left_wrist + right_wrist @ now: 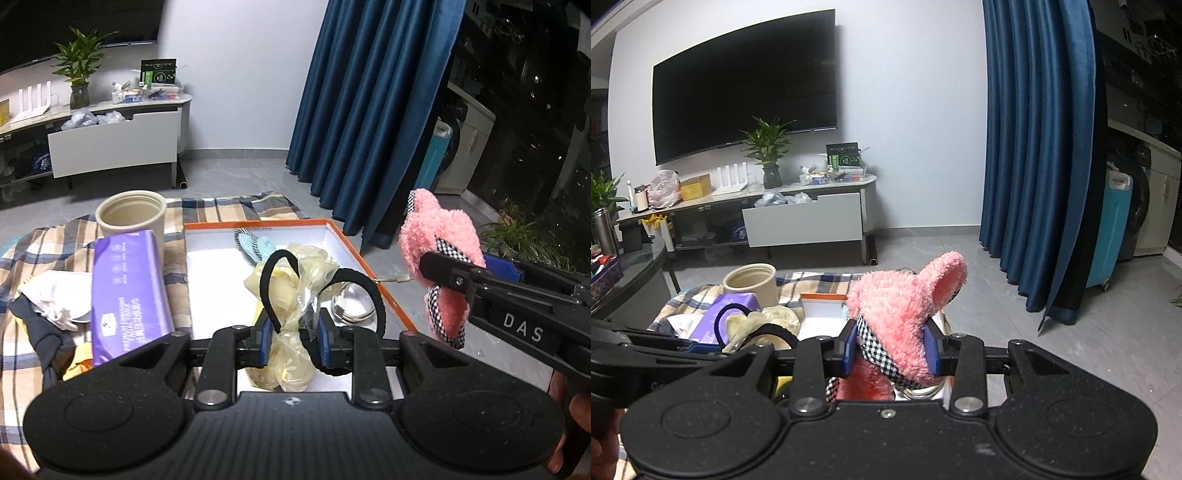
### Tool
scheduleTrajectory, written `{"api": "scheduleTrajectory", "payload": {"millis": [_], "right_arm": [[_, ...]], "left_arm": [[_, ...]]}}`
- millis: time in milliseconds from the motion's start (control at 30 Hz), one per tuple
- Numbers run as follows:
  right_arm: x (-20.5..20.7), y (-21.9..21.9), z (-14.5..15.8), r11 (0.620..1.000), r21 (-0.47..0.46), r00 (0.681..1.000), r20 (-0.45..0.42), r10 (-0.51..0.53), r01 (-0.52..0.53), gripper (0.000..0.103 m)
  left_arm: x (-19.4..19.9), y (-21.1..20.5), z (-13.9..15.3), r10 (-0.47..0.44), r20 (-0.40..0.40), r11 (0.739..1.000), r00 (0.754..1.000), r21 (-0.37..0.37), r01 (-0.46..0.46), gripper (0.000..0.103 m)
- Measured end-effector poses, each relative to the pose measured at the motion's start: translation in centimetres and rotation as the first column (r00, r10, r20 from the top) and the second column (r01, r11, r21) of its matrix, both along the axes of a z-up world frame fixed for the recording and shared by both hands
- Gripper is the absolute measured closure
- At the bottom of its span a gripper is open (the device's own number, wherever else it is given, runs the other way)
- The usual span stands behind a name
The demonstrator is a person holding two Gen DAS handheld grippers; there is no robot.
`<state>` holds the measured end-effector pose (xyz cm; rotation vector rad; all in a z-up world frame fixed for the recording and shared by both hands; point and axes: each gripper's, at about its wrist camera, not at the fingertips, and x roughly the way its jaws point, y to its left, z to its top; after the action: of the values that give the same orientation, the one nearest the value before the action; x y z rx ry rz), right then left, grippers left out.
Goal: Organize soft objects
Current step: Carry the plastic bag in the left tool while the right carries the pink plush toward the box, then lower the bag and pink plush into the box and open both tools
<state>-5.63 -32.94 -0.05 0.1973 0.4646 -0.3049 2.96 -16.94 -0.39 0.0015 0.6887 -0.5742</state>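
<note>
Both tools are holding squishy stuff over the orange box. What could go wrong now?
1. The left tool pinches a bundle of yellowish gloves with a black hair band looped loosely around it; the band might slip off outside the orange box.
2. The right tool holds the pink fluffy slipper close beside the left one, so they could bump.

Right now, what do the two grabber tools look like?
Both are matte black. The left gripper has blue pads, silver bolts and round bumps on its wide body. The right gripper looks the same, and white letters "DAS" mark its side.
</note>
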Motion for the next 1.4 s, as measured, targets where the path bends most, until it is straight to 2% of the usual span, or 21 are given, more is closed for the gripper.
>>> {"api": "scheduleTrajectory", "payload": {"millis": [1100,1333,1400], "right_arm": [[0.9,-1.8,-4.0,0.999,0.049,0.995,-0.098,0.018,-0.014,0.056],[0.9,-2.0,-4.4,0.998,0.056,0.994,-0.106,0.028,-0.022,0.051],[0.8,-2.1,-4.5,0.998,0.057,0.994,-0.108,0.027,-0.021,0.046]], "left_arm": [[0.6,-2.8,-2.9,-0.035,-0.058,0.998,0.998,0.059,0.039,0.077],[0.6,-3.1,-3.4,-0.037,-0.070,0.997,0.997,0.071,0.042,0.077],[0.6,-3.2,-3.6,-0.039,-0.073,0.996,0.997,0.076,0.044,0.077]]}}
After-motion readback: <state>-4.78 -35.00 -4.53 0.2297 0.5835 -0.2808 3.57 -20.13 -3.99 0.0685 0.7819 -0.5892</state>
